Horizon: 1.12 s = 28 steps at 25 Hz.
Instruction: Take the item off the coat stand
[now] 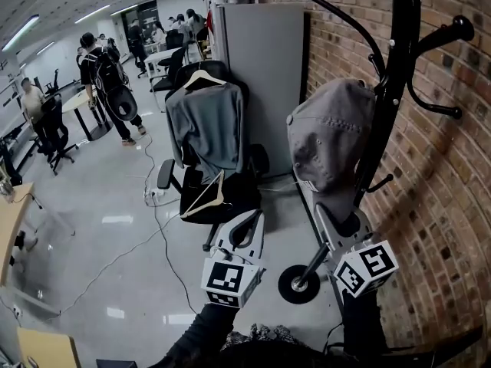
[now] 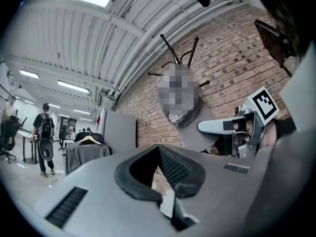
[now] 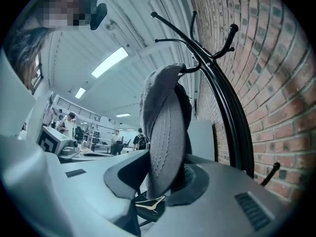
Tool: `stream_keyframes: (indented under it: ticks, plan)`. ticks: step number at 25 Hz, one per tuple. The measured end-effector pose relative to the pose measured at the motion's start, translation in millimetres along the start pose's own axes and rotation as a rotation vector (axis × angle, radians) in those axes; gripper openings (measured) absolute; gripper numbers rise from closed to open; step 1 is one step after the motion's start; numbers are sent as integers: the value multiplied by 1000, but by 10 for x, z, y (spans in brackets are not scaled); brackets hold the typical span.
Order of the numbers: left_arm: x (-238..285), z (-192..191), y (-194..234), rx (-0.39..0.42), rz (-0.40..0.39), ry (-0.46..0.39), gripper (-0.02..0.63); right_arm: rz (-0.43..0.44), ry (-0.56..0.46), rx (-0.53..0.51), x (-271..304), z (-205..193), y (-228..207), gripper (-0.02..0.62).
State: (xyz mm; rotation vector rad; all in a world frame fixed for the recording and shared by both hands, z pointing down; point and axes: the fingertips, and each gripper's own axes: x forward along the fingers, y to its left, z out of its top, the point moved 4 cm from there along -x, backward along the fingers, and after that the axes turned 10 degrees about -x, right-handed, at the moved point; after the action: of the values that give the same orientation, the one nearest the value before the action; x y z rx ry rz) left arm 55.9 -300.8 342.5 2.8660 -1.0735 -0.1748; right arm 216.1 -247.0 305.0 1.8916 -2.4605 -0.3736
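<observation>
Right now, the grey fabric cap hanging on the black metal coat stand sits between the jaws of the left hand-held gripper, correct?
Not quite. The grey fabric cap on the black metal coat stand sits between the jaws of the right hand-held gripper, not the left. The right gripper view shows its brim there.

Grey garment (image 1: 205, 125) on hanger, draped over black office chair (image 1: 170, 171); loose wooden hanger (image 1: 205, 196) on seat; grey cabinet (image 1: 261, 67) against brick wall (image 1: 453, 167); person with backpack (image 1: 107, 83) beyond.
</observation>
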Motion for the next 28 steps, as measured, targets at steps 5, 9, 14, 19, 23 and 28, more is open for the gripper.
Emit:
stream_keyframes:
  ticks: [5, 9, 14, 19, 23, 28]
  plan:
    - [-10, -43, 64, 2, 0, -8, 8, -23, -38, 13, -19, -29, 3, 35]
    - [12, -14, 101, -1, 2, -14, 8, -26, -62, -18, 15, 26, 31, 32]
    - [49, -2, 153, 2, 5, -21, 8, -43, -102, -69, 61, 170, 12, 31]
    - [61, 17, 240, -1, 18, -28, 8, -30, -127, -100, 192, 334, 2, 31]
    - [52, 31, 330, 0, 39, -31, 8, 2, -138, -104, 318, 372, 75, 31]
    - [-14, 31, 454, 1, 66, -31, 8, 52, -150, -97, 471, 386, 249, 31]
